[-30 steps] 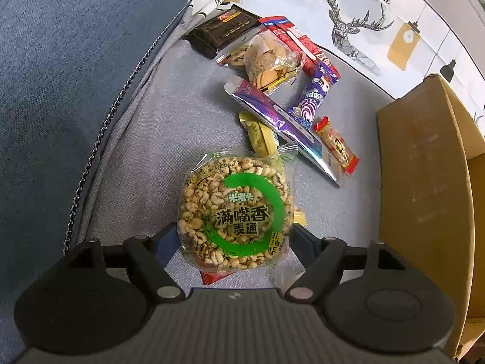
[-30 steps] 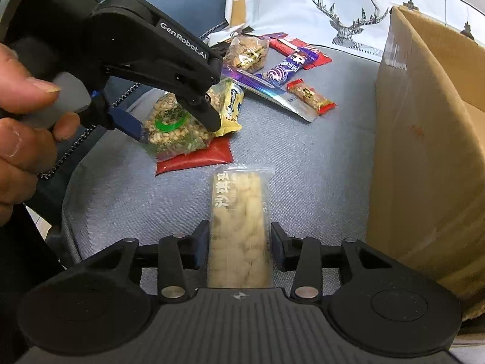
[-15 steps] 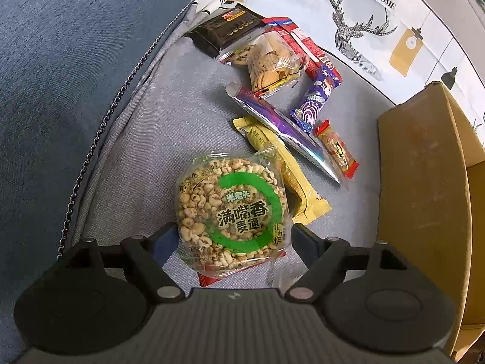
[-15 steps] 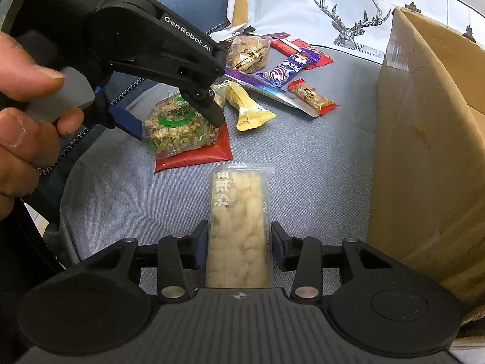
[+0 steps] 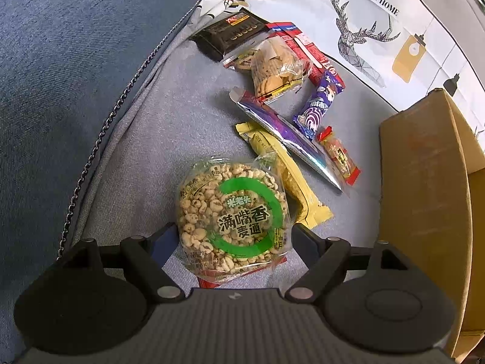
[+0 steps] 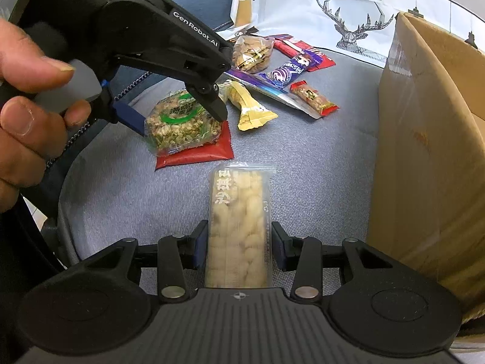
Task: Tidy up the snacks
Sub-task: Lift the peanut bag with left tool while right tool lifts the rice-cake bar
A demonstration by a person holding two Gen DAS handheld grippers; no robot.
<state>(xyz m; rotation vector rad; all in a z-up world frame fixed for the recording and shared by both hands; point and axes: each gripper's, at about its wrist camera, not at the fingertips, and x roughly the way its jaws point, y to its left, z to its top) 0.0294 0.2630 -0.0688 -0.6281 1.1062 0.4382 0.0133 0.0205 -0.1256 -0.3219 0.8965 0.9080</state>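
Gripping the round clear-wrapped puffed-grain cake with the green ring label [image 5: 233,221], the left gripper [image 5: 232,238] is clamping it low in the frame; over the last second the yellow wrapper [image 5: 291,179] beside it is showing fully. The right gripper [image 6: 238,244] is clamping a clear pale-snack bar [image 6: 239,224]; the brown cardboard box [image 6: 430,157] is waiting at right, likely the destination.

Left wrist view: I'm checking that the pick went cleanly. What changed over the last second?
The round grain pack, between the left gripper's jaws, slid off the yellow bar, which now lies mostly uncovered beside it. The right gripper still holds the pale snack pack; the cardboard box stayed put.
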